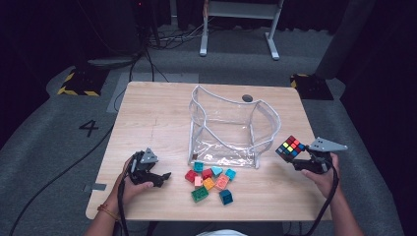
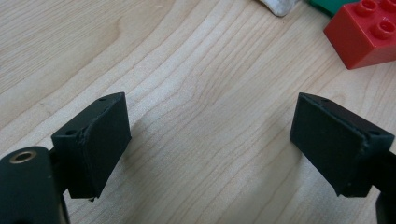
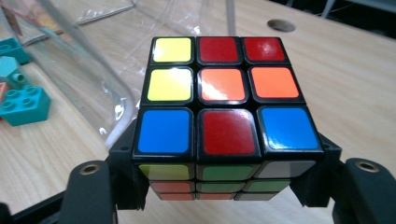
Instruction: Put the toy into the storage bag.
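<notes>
Right gripper [image 1: 296,158] holds a puzzle cube [image 1: 290,147] clear of the table [image 1: 157,118], near the right edge and just right of the clear bag [image 1: 231,128]. In the right gripper view the jaws pinch the cube [image 3: 229,107] by two opposite sides, low on its body, one pad against each side.

Cube: three-by-three, black frame, glossy square stickers, scrambled. Face toward the camera, top row yellow, red, red; middle row yellow, orange, orange; bottom row blue, red, blue. Face below it, partly hidden between the jaws: first row yellow-green, green, white; lower rows show orange and green. Glare on several stickers. No logo or print legible on the cube.

Left gripper [image 1: 160,178] lies low at the near left of the table, in the person's left hand [image 1: 129,189]. Jaws spread wide, nothing between them; left gripper view shows bare wood grain between the pads [image 2: 100,140], with a red brick [image 2: 364,35] at the upper right.

Bag: transparent, white piping, standing open at mid-table. Brick pile [image 1: 211,182] just in front of it: red, teal, orange, pink and green pieces, close together. Studs on the bricks carry no readable lettering at this resolution.

Writing: a "4" [image 1: 89,128] marked on the grey floor left of the table. Yellow-black hazard tape [image 1: 77,83] on the floor beyond the far left corner.
</notes>
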The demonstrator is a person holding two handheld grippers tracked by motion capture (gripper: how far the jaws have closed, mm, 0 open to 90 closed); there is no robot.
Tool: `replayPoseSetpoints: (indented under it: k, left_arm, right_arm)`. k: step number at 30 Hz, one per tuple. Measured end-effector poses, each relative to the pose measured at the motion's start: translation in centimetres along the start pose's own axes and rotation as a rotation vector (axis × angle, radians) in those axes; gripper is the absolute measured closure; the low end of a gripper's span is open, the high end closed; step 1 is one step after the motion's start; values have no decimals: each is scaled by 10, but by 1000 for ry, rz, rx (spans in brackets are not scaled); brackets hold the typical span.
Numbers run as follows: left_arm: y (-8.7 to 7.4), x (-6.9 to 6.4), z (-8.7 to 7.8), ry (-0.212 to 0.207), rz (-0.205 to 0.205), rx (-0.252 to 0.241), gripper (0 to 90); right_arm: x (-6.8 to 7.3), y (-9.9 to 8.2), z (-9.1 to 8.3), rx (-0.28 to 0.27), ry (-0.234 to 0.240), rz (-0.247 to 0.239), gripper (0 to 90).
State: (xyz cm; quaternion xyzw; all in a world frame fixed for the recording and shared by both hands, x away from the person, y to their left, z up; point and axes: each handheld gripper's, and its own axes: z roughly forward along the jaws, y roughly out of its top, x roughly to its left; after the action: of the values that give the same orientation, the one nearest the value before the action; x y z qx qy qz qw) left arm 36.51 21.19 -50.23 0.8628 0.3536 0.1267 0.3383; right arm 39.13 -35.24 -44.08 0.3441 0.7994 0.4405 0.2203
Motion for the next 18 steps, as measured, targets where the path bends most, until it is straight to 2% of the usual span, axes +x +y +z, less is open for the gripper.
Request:
replayPoseSetpoints:
  k: [6,7,9,11,12,13,14,15,16,18]
  left_arm:
    - [0,0,0,1,-4,1,123]
    - [0,0,0,2,-4,0,123]
    - [0,0,0,1,-1,1,122]
    - [0,0,0,1,-1,0,121]
    - [0,0,0,1,-1,0,121]
    - [0,-1,0,4,-5,-1,121]
    - [0,-1,0,4,-5,-1,121]
    - [0,0,0,3,-2,0,121]
    - [0,0,0,3,-2,0,121]
    - [0,0,0,4,0,-1,121]
  right_arm:
    - [-13,18,-15,-37,-24,18,338]
    - [-17,27,-19,-46,-29,11,339]
    - [-18,30,-20,-45,-29,4,338]
    - [-21,45,-26,-62,-29,-9,339]
    - [-21,45,-26,-62,-29,-9,339]
    - [-23,55,-28,-72,-22,-16,338]
    - [-23,55,-28,-72,-22,-16,338]
    - [-24,65,-28,-76,-33,-29,338]
    - [-24,65,-28,-76,-33,-29,338]
    - [-26,78,-27,-91,-33,-36,338]
